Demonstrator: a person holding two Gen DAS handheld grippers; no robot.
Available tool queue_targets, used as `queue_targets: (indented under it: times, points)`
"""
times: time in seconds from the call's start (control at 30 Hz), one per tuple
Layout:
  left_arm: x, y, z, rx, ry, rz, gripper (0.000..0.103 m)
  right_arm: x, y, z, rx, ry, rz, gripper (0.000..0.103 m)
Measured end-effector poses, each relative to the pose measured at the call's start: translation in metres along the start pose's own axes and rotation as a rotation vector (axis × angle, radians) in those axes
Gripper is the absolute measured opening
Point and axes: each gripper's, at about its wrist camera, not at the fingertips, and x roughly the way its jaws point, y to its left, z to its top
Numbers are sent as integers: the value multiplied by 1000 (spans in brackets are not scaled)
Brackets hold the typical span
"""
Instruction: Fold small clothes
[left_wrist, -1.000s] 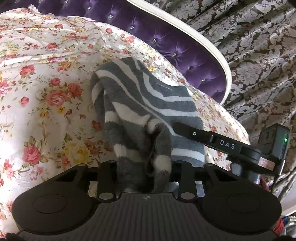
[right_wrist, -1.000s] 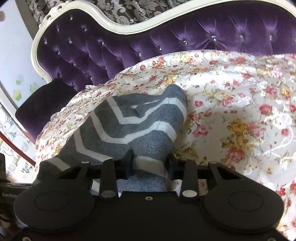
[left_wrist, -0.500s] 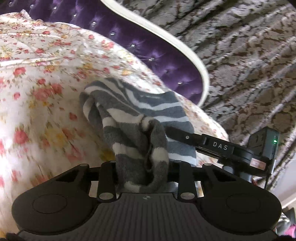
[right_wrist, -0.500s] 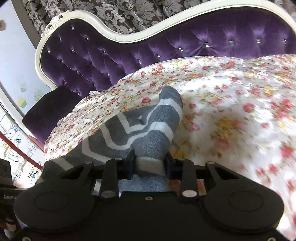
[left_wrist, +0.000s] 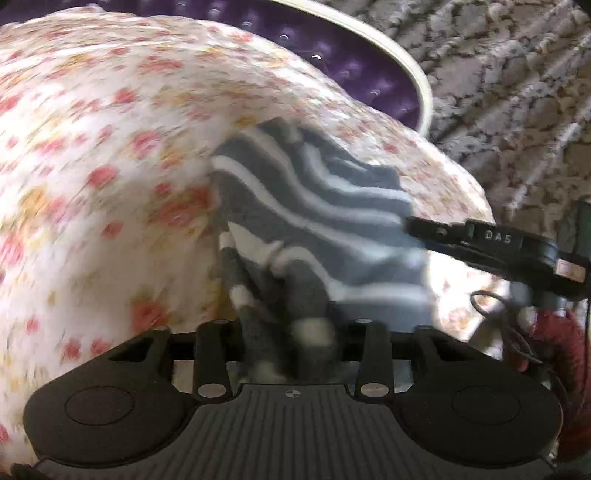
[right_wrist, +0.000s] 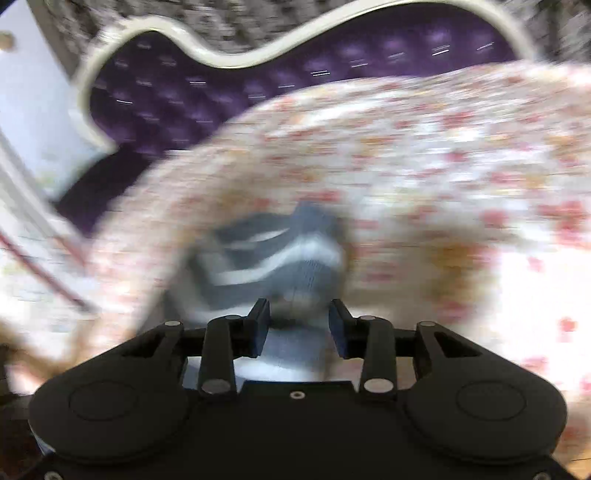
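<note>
- Left gripper (left_wrist: 291, 328) had just been opening, the bunched end of the striped grey sock (left_wrist: 314, 221) between its jaws; contact unclear through blur.
- Right gripper (right_wrist: 298, 325) likewise opening, sock between the pads (right_wrist: 258, 328).
- Sock lay on the floral bedspread (left_wrist: 110, 166), extending toward 12 o'clock.
- Advice: release both ends together, then withdraw cleanly so the fold holds.

A home bedroom, by the look of it: a bed under a floral sheet (left_wrist: 110, 155), a tufted purple velvet headboard (right_wrist: 207, 92) with a curved cream frame at the far end, and grey damask curtains (left_wrist: 509, 92) hanging behind.
</note>
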Motion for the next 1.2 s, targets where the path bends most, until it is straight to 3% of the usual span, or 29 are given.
queue_targets:
  times: [0.07, 0.13, 0.3, 0.43, 0.57, 0.63, 0.73, 0.83, 0.97, 1.03, 1.13, 1.2]
  points:
    - [-3, 6, -4, -20, -30, -11, 48, 4, -13, -7, 34, -17, -18, 52]
    - [-11, 1, 1, 13, -47, 30, 49, 1, -17, -10, 70, -43, -2, 52]
    - [-47, -26, -5, 179, -190, 177, 48, -29, 6, -17, -37, -167, -15, 53]
    - [-56, -45, -2, 278, -258, 226, 48, -49, 34, -38, -148, -197, -12, 53]
    - [-33, -49, 3, 282, -245, 253, 48, -48, 56, -65, -220, -168, -24, 53]
    - [-12, -38, 5, 247, -180, 316, 49, -37, 57, -79, -253, -113, -81, 53]
    - [-1, -18, 2, 194, -156, 323, 60, -33, 45, -93, -229, -88, -85, 54]
    - [-4, -17, 2, 200, -160, 332, 64, -40, 49, -87, -247, -78, -97, 54]
    - [-6, -16, 2, 189, -150, 328, 64, -53, 55, -68, -245, -198, -52, 55]
    - [-5, -17, 4, 181, -143, 329, 65, -45, 56, -55, -254, -214, -28, 56]
    - [-2, -17, 7, 174, -134, 340, 68, -9, 51, -33, -246, -158, -12, 56]
    - [-2, -16, 9, 165, -127, 343, 72, 15, 43, -29, -218, -113, -55, 61]
